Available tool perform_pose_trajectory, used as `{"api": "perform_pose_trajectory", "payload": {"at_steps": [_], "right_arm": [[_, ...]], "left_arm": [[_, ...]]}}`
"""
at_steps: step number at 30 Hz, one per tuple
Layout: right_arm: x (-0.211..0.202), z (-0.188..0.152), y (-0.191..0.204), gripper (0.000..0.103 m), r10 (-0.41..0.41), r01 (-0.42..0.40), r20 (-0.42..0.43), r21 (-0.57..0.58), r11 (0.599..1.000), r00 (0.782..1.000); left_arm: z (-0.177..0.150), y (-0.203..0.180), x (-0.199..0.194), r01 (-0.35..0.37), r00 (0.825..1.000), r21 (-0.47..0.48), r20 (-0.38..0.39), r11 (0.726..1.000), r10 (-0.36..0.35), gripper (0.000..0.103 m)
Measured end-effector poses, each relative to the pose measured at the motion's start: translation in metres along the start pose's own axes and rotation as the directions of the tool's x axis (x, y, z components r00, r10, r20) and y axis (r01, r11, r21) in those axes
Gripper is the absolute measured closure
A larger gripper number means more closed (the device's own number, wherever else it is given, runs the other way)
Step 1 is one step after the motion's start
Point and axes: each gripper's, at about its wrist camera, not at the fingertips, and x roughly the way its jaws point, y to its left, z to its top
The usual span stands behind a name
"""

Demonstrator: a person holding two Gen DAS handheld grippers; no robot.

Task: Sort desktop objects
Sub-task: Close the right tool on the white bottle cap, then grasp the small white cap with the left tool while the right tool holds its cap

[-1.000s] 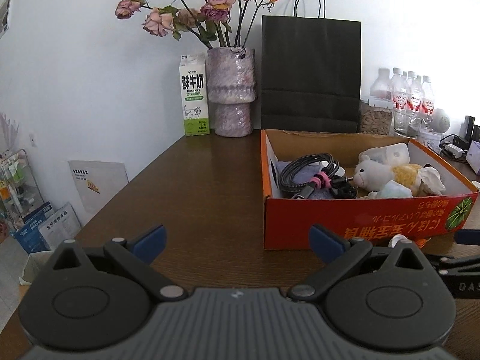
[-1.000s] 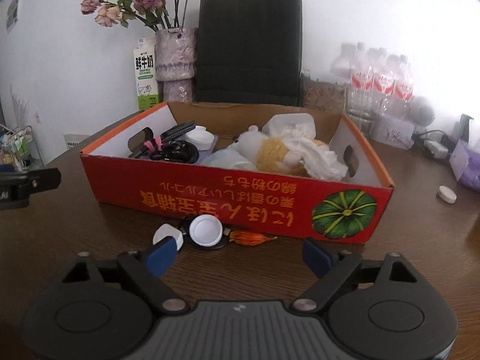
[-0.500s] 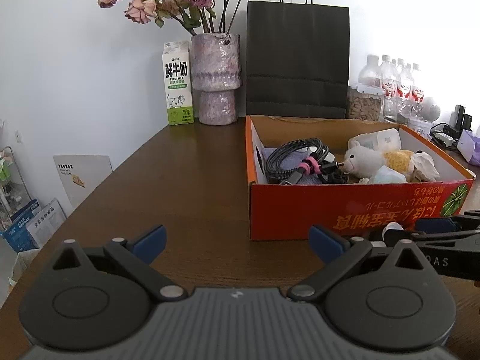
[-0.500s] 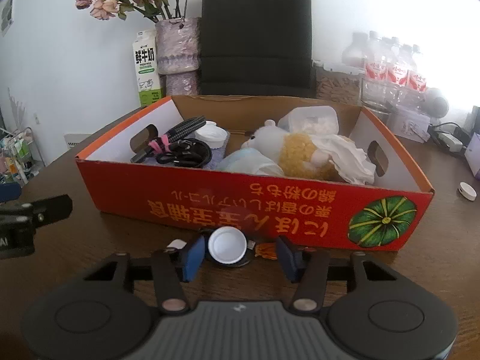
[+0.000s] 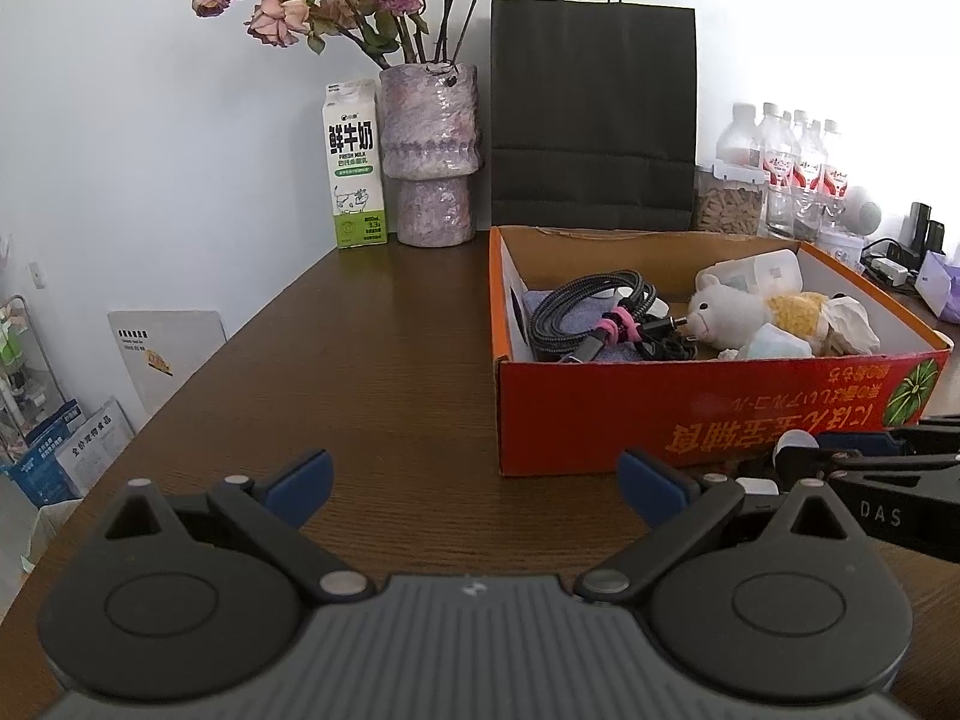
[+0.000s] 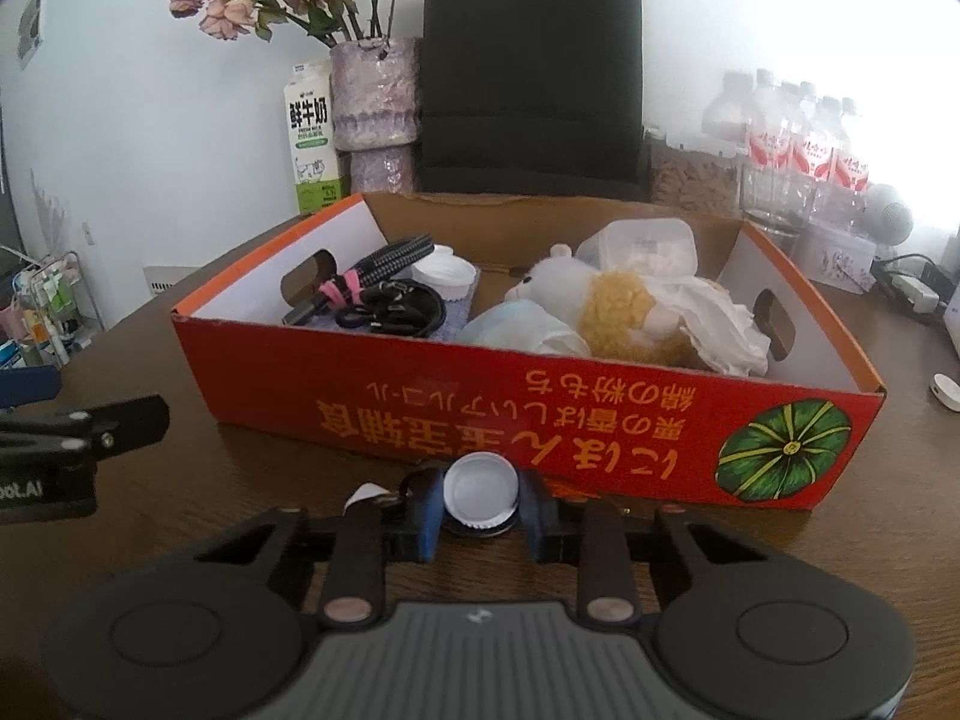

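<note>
A white round cap [image 6: 480, 489] lies on the brown table just in front of the red cardboard box [image 6: 420, 396]. My right gripper [image 6: 480, 509] is closing, and its blue pads [image 6: 427, 507] press the cap from both sides. The box holds a coiled grey cable [image 5: 591, 315], a plush bear [image 6: 606, 300], a clear plastic tub [image 6: 642, 243] and crumpled tissue [image 6: 720, 324]. My left gripper [image 5: 474, 480] stands open over bare table left of the box, with nothing between its fingers. In the left wrist view the right gripper [image 5: 840, 456] comes in at the right edge.
A milk carton [image 5: 354, 168], a vase of dried roses [image 5: 429, 156] and a black paper bag [image 5: 591, 120] line the wall behind the box. Water bottles [image 6: 804, 150] stand at the back right. A small white piece [image 6: 365, 492] and another cap [image 6: 945, 390] lie on the table.
The right gripper's jaws have closed from wide apart onto the white cap, and it came nearer the box. The left gripper stayed open and almost still.
</note>
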Motion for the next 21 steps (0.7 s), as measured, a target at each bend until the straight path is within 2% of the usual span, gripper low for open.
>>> {"api": "perform_pose_trajectory", "payload": {"at_steps": [7, 21], "right_arm": [[-0.015, 0.000, -0.007, 0.077, 0.006, -0.006, 0.035, 0.005, 1.000, 0.999], [-0.038, -0.008, -0.057, 0.077, -0.041, 0.037, 0.068, 0.058, 0.998, 0.997]], "left_arm": [[0.002, -0.011, -0.003, 0.012, 1.000, 0.018, 0.002, 1.000, -0.012, 0.000], [-0.003, -0.074, 0.005, 0.091, 0.995, 0.115, -0.039, 0.989, -0.087, 0.000]]}}
